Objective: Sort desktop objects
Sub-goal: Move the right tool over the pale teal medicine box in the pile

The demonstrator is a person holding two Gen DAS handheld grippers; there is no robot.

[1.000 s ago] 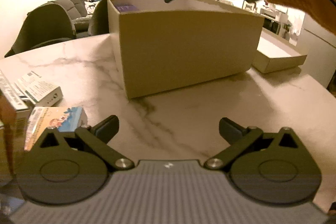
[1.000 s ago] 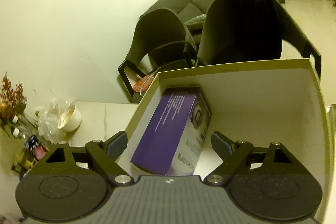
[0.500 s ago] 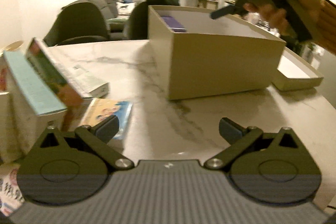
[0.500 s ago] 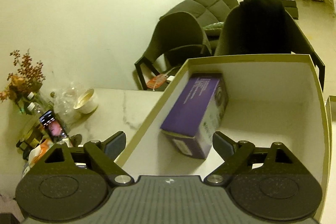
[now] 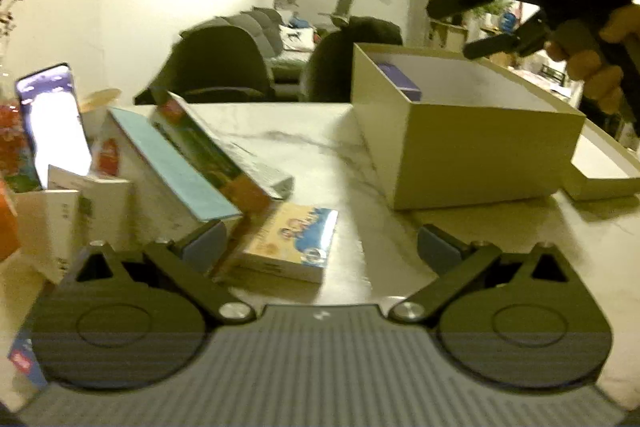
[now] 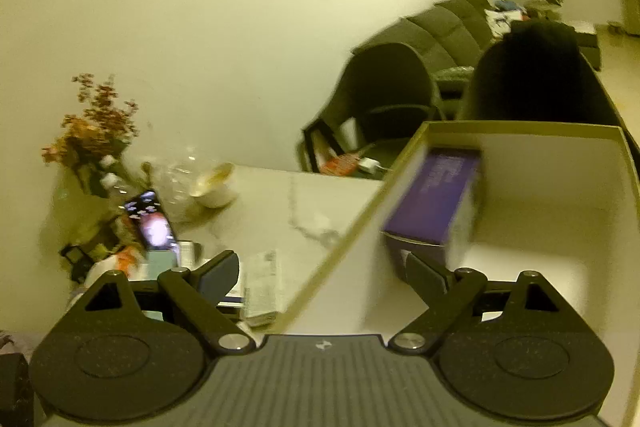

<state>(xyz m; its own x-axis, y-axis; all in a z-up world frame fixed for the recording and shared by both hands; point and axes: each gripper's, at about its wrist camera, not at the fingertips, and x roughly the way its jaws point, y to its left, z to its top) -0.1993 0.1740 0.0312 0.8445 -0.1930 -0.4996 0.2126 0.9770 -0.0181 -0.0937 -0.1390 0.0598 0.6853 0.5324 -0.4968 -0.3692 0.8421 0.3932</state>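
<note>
My left gripper [image 5: 320, 247] is open low over the marble table [image 5: 360, 155], empty, with a small colourful box [image 5: 290, 241] lying flat just beyond its fingers. An open beige carton [image 5: 472, 155] stands at the right with a purple box [image 5: 400, 81] in its far left corner. A hand holds my right gripper [image 5: 452, 29] open and empty above the carton's right side. In the right wrist view, that gripper [image 6: 322, 275] straddles the near left wall of the carton [image 6: 520, 131], and the purple box [image 6: 440, 203] lies inside, free of the fingers.
A pile of boxes sits at the left: a tilted teal box [image 5: 176, 167] and white boxes [image 5: 68, 223]. Behind them stand a lit phone [image 5: 52, 123], a bowl [image 6: 212, 187] and dried flowers [image 6: 96, 123]. The carton's lid [image 5: 600, 167] lies at the far right. Chairs [image 5: 224, 67] stand beyond the table.
The left view has swung left, bringing the box pile and phone into sight. The right gripper has drawn back and left from the purple box, which stays in the carton.
</note>
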